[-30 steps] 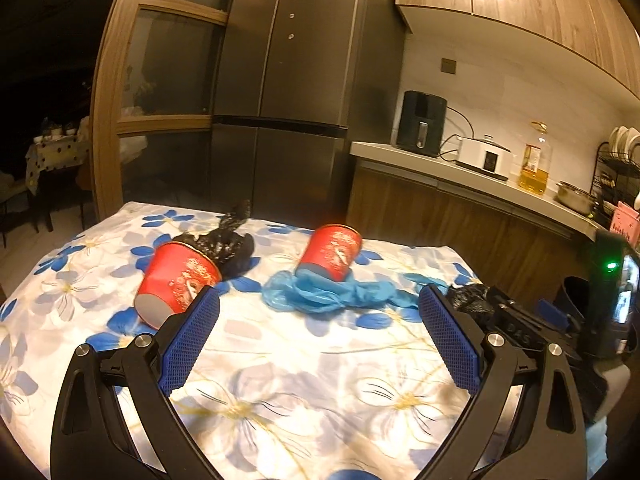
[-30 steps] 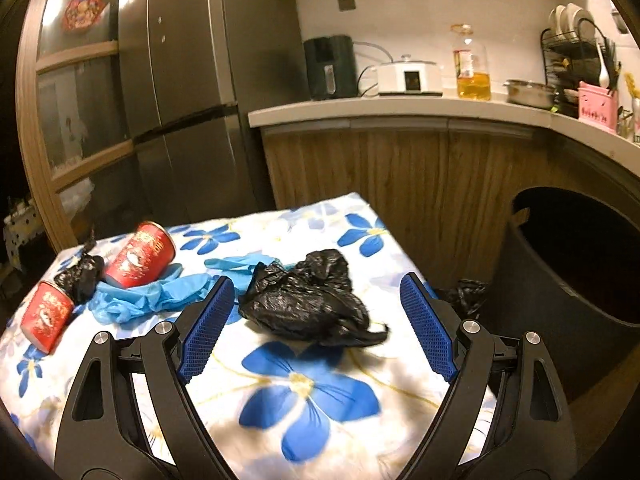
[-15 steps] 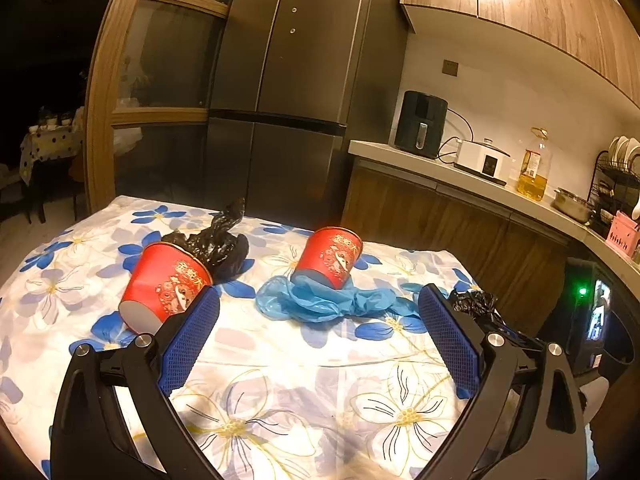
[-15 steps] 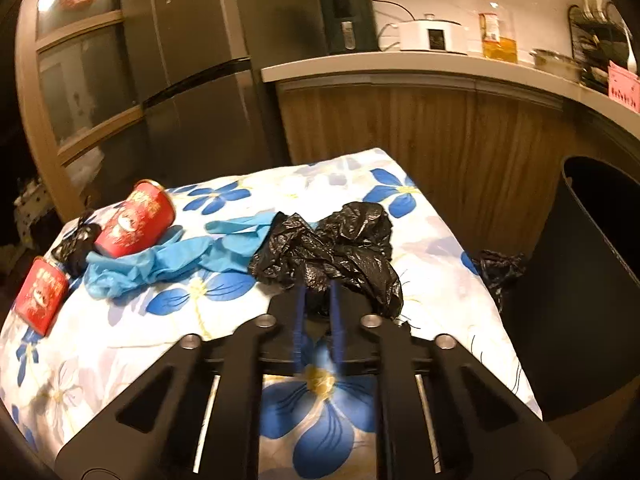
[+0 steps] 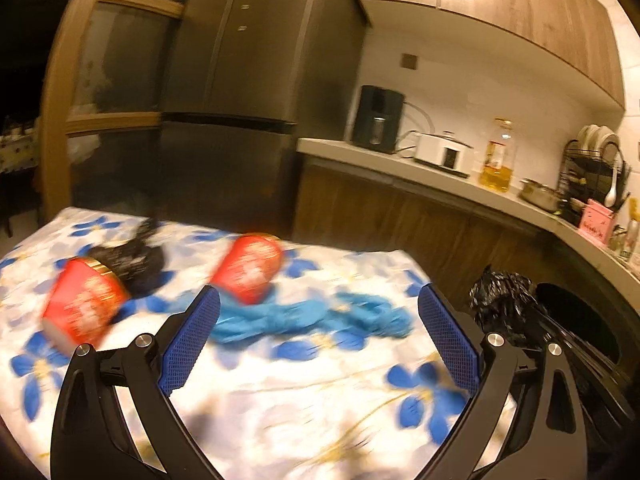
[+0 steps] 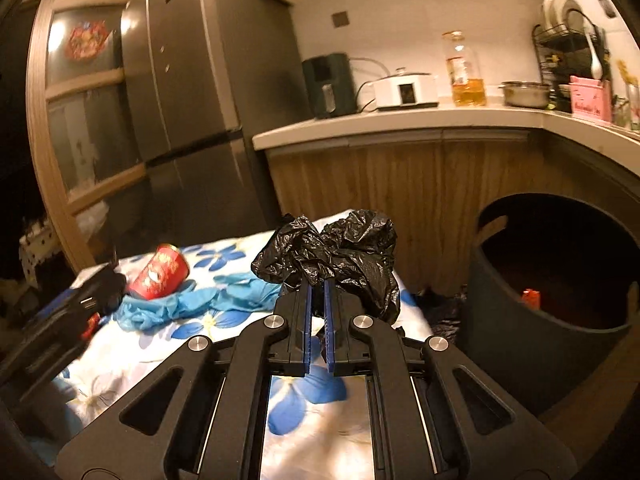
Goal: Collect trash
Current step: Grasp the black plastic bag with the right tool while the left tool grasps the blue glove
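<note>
My right gripper (image 6: 317, 292) is shut on a crumpled black plastic bag (image 6: 340, 252) and holds it lifted above the table's right end; the bag also shows in the left wrist view (image 5: 502, 300). My left gripper (image 5: 318, 328) is open and empty above the floral tablecloth (image 5: 280, 400). On the cloth lie two red cups (image 5: 82, 304) (image 5: 250, 268), a blue glove (image 5: 312, 318) between the fingers' line of sight, and another black bag (image 5: 132, 256) behind the left cup. The dark trash bin (image 6: 560, 280) stands right of the table.
A fridge (image 5: 240, 100) stands behind the table. A wooden counter (image 6: 400, 120) carries an air fryer, a cooker, an oil bottle and a dish rack. A red item (image 6: 530, 298) lies inside the bin. A black bag lies on the floor (image 6: 444, 300) beside the bin.
My right gripper closed on the black bag and lifted it off the table toward the bin. My left gripper shifted right, its view now blurred.
</note>
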